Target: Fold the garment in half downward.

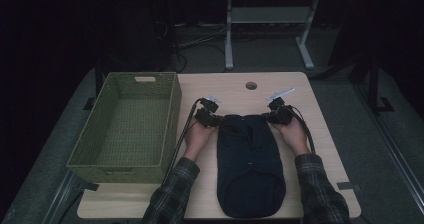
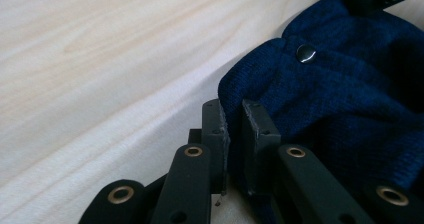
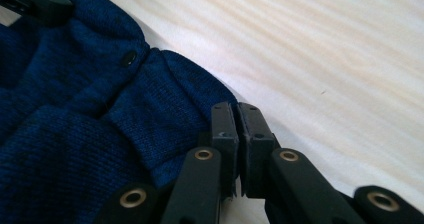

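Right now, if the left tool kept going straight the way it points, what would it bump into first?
The blue knit garment: the left tool already pinches its edge. Beyond that, probably just bare table.

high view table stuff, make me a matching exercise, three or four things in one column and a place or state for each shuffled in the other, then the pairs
Things:
1. green woven basket
2. dark blue knitted garment
3. left gripper
4. round hole in the light wooden table top

Places or states:
A. pinching the garment's far left corner
B. near the table's far edge, beyond the garment
C. standing empty at the table's left side
D. lying flat between the person's forearms

Pairs: 1-C, 2-D, 3-A, 4-B
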A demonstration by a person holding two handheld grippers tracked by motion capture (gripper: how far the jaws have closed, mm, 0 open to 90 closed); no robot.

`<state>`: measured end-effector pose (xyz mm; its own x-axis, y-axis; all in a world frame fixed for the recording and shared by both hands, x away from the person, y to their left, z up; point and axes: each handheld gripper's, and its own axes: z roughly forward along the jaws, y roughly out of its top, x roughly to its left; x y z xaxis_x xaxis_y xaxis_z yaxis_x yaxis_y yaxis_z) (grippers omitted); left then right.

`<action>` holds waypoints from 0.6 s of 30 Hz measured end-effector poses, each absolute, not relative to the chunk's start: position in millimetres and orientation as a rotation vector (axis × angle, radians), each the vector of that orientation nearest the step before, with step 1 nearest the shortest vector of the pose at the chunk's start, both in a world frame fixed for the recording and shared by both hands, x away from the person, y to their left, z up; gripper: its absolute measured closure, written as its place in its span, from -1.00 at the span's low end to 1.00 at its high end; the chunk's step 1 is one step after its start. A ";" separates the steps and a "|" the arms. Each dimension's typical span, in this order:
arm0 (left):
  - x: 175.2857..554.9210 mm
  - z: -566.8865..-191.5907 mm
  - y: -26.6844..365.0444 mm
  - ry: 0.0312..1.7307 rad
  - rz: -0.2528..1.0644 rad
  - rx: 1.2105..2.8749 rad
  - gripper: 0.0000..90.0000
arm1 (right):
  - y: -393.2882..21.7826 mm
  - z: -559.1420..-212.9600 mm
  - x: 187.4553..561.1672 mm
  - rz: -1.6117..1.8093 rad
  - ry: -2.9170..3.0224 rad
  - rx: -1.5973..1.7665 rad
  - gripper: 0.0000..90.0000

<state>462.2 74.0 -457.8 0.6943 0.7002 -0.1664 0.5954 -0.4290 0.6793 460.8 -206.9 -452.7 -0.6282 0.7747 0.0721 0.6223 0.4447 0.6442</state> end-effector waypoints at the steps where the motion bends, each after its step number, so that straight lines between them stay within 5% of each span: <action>1: 462.1 -455.9 74.5 0.987 0.190 2.148 0.81 | -207.5 -450.2 460.3 0.964 2.454 1.210 0.93; 18: 463.0 -395.4 72.2 0.925 0.368 2.052 0.81 | -213.4 -391.1 458.9 1.081 2.309 1.153 0.93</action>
<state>463.0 72.2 -395.4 0.6851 0.7252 -0.0684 0.4807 -0.3797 0.7904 458.9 -213.4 -391.1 -0.6120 0.7903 0.0316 0.5302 0.3803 0.7578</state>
